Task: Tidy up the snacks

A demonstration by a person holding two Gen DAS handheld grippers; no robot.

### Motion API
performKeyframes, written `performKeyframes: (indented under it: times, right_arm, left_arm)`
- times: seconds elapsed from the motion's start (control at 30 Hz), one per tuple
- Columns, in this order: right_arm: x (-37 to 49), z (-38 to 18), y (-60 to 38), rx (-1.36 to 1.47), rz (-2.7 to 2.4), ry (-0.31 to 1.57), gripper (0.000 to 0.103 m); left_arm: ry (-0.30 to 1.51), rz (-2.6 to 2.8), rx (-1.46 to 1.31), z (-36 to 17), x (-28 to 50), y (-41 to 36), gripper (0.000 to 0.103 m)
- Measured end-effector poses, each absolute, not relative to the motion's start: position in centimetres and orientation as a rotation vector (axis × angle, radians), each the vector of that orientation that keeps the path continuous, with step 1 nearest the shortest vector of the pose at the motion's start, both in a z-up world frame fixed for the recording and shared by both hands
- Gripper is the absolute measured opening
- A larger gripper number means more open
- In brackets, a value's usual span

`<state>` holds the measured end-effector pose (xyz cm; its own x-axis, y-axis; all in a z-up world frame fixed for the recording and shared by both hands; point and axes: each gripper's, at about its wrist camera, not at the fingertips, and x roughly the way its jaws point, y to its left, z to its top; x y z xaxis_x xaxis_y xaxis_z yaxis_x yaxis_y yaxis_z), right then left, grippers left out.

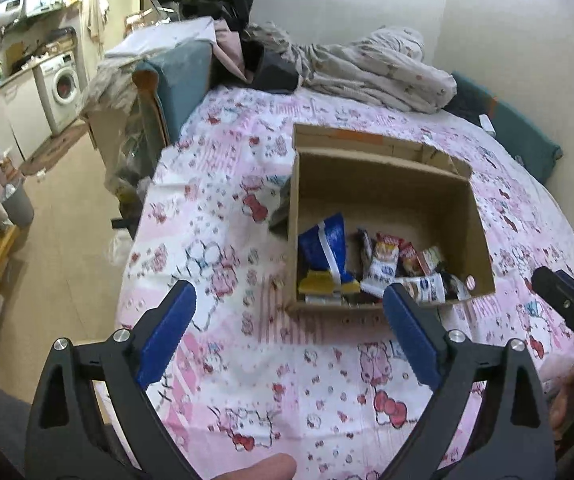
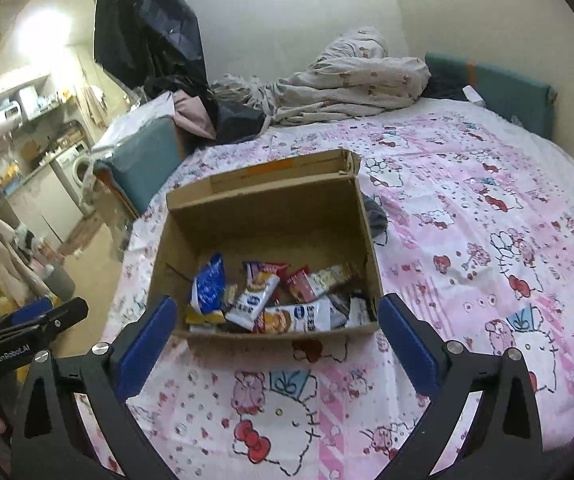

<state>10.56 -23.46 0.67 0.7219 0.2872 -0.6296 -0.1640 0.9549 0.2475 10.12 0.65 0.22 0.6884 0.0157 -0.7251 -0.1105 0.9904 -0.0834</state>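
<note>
Snacks (image 2: 271, 304) in shiny packets lie in the open brown cardboard box (image 2: 255, 220) on the pink bed (image 2: 467, 216). Left gripper (image 1: 289, 312) and right gripper (image 2: 277, 332) hover near, jaws wide open, empty. Sorting looks nearly done; next comes checking for stray packets

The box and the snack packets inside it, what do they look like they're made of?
The box looks like plain brown corrugated cardboard: matte, with folded flaps and a torn edge. The snack packets seem to be thin plastic or foil film: glossy, printed, crinkled, with crimped ends. The blue packet shows the same sheen. Film versus foil can't be told.
</note>
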Motion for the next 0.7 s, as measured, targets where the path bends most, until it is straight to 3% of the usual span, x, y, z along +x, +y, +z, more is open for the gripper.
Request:
performKeyframes:
  times: [0.13,0.7]
  right_arm:
    - [10.1,0.0,-23.0,0.147,0.235,0.738,0.103]
    - [10.7,-1.1,-21.3,0.067,0.21,0.749,0.103]
  left_arm:
    - [0.793,0.074,-0.107,-0.2,9.5,0.0,0.102]
    - [0.738,0.063,-0.093,0.1,9.1,-0.2,0.102]
